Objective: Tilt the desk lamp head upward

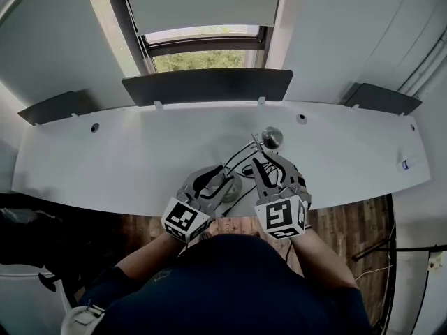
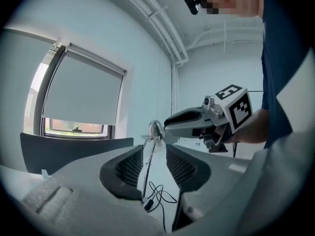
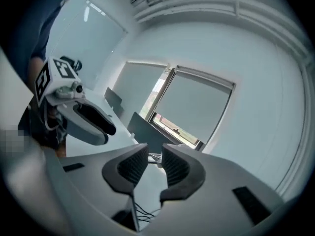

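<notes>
Left gripper view: lamp stem [image 2: 148, 169] (seemingly unclamped)

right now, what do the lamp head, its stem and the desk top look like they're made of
Lamp head: looks like polished metal or chrome plating; it is round and mirror-shiny with dark reflections.
Stem: seemingly a thin bright metal rod, with a silvery glint along it.
Desk top: smooth matte white, probably laminate or painted board; no grain shows.
</notes>
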